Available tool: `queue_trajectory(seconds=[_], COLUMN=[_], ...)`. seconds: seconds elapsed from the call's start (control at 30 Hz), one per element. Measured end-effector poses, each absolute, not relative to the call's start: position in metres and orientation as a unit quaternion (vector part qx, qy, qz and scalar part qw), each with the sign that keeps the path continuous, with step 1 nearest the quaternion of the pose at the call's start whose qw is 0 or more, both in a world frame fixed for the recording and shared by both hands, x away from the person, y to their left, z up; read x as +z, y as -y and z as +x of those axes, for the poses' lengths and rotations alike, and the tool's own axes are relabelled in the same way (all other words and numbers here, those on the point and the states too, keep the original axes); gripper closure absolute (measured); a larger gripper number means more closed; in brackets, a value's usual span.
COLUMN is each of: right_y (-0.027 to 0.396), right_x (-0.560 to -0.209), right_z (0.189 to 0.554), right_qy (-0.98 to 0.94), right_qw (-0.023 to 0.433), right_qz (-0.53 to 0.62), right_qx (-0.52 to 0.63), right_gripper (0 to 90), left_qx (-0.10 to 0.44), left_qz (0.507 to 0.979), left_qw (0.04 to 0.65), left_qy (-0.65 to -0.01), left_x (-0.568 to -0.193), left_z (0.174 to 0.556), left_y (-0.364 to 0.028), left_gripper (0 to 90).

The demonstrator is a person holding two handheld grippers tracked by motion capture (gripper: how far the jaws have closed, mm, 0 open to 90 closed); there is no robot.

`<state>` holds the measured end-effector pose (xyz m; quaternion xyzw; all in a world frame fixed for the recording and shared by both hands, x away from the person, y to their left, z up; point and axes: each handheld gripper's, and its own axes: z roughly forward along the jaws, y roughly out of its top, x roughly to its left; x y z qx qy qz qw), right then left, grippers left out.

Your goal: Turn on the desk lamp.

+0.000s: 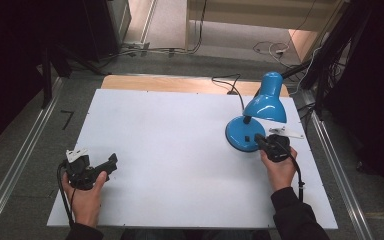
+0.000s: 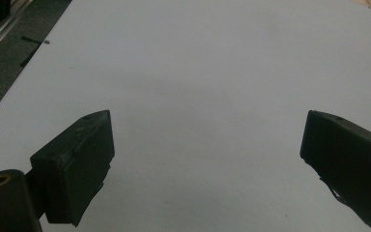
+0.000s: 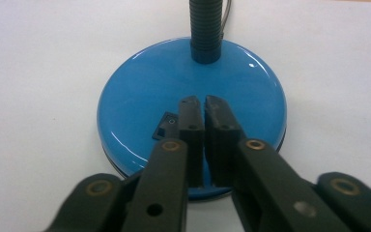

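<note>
- Pressing the lamp's switch (image 3: 165,126) looks like the step in hand, and it sits on the white table (image 1: 170,150), which gives the widest ground: a bare sheet stretches from the lamp to the left gripper (image 1: 111,162), so either hand has room to sweep across it.
- The table's right edge runs close behind the right hand (image 1: 279,170), and a metal rail (image 1: 337,165) lies just past it, so pulling back should go toward the person, not outward.
- The lamp (image 1: 257,112) stands near the table's far right; its shade (image 1: 266,102) hangs over the far side of the base (image 3: 140,106), leaving the near side open from above.
- The lamp's cable (image 1: 230,85) trails off the far edge, clear of both hands.
- The right gripper (image 3: 203,104) has its jaws closed together with nothing between them, tips over the base just right of the switch.
- To do this well, the closed tips should likely slide a little left onto the switch and push straight down, gently, so the base does not skate on the smooth sheet.
- The left gripper rests on the near left of the table, jaws wide apart and holding nothing; it could steady the base if needed.
- The switch is small and dark, set in the base's near rim.
</note>
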<state>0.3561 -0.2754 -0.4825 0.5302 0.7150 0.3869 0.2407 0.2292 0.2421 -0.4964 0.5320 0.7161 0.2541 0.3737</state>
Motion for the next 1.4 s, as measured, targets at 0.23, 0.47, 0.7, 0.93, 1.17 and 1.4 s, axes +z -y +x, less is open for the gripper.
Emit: queue_trajectory(seconds=[0.23, 0.47, 0.7, 0.93, 1.17, 1.4], right_y=[0.273, 0.271, 0.268, 0.264, 0.261, 0.256], right_x=[-0.483, -0.486, -0.488, -0.49, -0.49, -0.489], right_z=[0.36, 0.364, 0.365, 0.365, 0.366, 0.366], right_qy=[-0.714, -0.717, -0.719, -0.724, -0.727, -0.731], right_qw=[0.239, 0.236, 0.235, 0.235, 0.233, 0.234], right_qz=[0.533, 0.535, 0.531, 0.525, 0.522, 0.517], right_qx=[0.386, 0.379, 0.382, 0.38, 0.38, 0.379], right_gripper=[87.5, 87.5, 87.5, 87.5, 87.5, 87.5], left_qx=[0.254, 0.253, 0.253, 0.253, 0.253, 0.253], left_qz=[0.532, 0.533, 0.533, 0.533, 0.533, 0.533], left_qw=[0.373, 0.373, 0.373, 0.372, 0.373, 0.373], left_qy=[-0.716, -0.716, -0.716, -0.716, -0.716, -0.716], left_x=[-0.497, -0.497, -0.497, -0.497, -0.497, -0.497], left_z=[0.23, 0.23, 0.23, 0.23, 0.23, 0.23], left_y=[-0.242, -0.242, -0.242, -0.242, -0.242, -0.242], left_gripper=[5.5, 5.5, 5.5, 5.5, 5.5, 5.5])
